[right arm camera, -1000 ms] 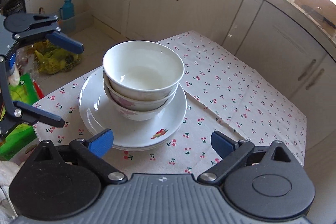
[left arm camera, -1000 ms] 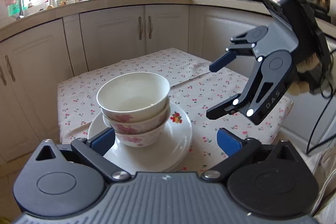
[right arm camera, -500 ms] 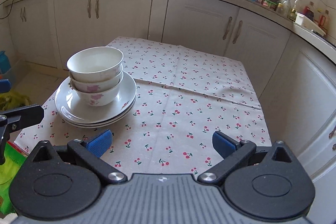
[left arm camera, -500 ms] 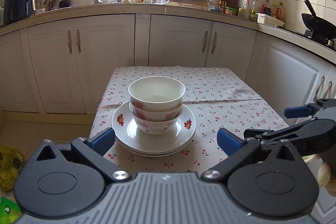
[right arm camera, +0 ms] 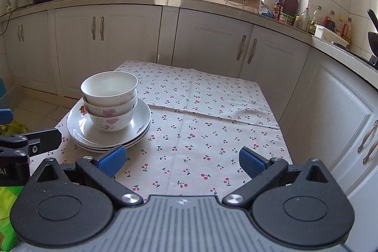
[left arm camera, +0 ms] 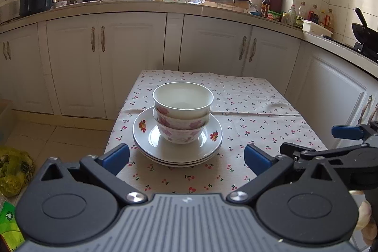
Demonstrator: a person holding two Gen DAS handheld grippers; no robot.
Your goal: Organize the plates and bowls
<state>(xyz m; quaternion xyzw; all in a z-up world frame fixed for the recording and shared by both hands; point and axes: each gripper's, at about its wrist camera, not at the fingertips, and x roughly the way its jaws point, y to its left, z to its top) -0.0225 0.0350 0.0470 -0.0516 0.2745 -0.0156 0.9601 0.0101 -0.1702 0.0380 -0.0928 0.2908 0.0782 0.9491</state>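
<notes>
In the left wrist view, three white china bowls with pink flowers (left arm camera: 182, 112) were seen stacked on a pile of white plates (left arm camera: 177, 145) on the cherry-print tablecloth (left arm camera: 248, 115). The tidying looked done. The left gripper (left arm camera: 186, 156) was held wide open, empty, just short of the plates.

In the right wrist view, the right gripper (right arm camera: 180, 158) was also spread wide with nothing in it, held level beside the pile.

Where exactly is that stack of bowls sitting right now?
The stack of bowls sits on the pile of plates on the cherry-print tablecloth, straight ahead in the left wrist view and toward the left in the right wrist view; neither gripper touches it.
</notes>
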